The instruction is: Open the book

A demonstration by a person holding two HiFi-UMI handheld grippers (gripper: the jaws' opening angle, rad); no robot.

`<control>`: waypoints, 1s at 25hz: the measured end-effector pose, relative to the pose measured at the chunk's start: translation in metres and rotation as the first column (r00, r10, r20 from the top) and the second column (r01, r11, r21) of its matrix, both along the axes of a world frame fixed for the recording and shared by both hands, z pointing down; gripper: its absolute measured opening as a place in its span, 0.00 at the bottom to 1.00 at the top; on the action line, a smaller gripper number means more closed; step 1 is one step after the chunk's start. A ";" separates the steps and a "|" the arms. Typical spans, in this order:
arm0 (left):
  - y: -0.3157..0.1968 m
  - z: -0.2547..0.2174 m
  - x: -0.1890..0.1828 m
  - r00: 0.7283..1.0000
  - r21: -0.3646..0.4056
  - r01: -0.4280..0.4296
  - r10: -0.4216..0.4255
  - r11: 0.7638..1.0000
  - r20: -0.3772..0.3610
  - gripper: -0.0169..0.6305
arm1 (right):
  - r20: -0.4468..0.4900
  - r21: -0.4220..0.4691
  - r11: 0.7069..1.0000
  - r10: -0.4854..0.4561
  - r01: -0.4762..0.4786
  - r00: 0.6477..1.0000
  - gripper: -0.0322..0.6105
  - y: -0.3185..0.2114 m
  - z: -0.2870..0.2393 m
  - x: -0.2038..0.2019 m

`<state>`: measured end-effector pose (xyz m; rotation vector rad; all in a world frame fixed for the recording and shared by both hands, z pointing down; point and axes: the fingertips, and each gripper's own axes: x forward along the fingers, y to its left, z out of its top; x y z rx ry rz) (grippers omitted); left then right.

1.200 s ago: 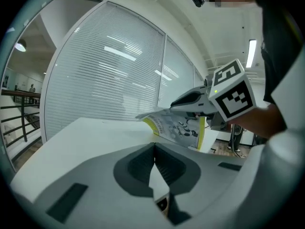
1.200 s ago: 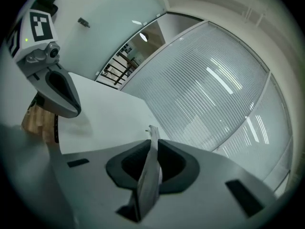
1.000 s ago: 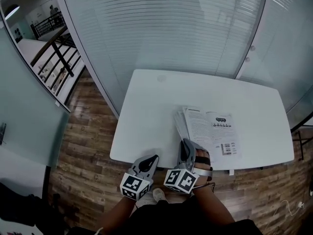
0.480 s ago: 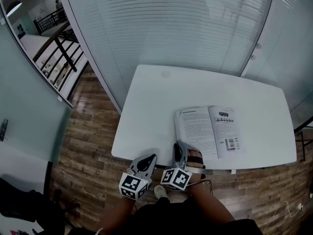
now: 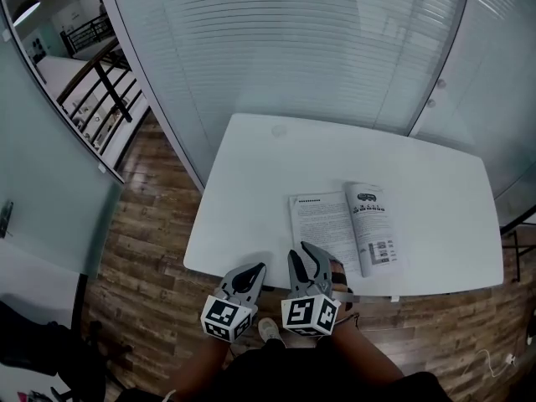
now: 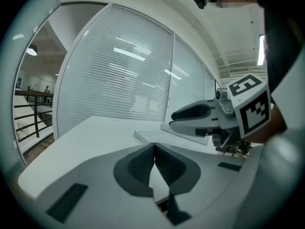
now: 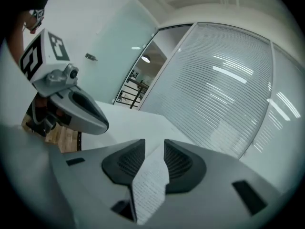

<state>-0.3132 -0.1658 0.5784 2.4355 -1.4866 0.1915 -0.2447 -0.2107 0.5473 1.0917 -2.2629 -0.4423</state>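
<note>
The book (image 5: 345,231) lies open and flat on the near right part of the white table (image 5: 251,182). The right gripper (image 5: 298,251) points forward and slightly down at the book's near left corner; its jaws have just been opening and stand apart, with a printed page visible in the gap but not pinched. The left gripper (image 5: 260,266) is just beside it at the table's near edge, its jaws pressed together on nothing.
</note>
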 end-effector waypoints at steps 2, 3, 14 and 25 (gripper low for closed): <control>-0.004 -0.005 0.009 1.000 0.008 -0.005 0.005 1.000 -0.003 0.05 | 0.059 -0.009 0.999 0.033 -0.032 0.998 0.24 -0.007 -0.012 0.017; -0.007 -0.008 0.014 1.000 0.013 -0.008 0.008 1.000 -0.004 0.05 | 0.087 -0.014 0.999 0.050 -0.049 0.995 0.23 -0.011 -0.018 0.027; -0.041 -0.036 0.081 0.999 0.077 -0.047 0.047 0.996 0.003 0.05 | 0.324 -0.079 0.984 0.176 -0.158 0.930 0.06 -0.040 -0.048 0.136; -0.057 -0.047 0.114 0.997 0.105 -0.068 0.063 0.992 0.050 0.05 | 0.396 -0.180 0.958 0.279 -0.224 0.875 0.05 -0.047 -0.038 0.211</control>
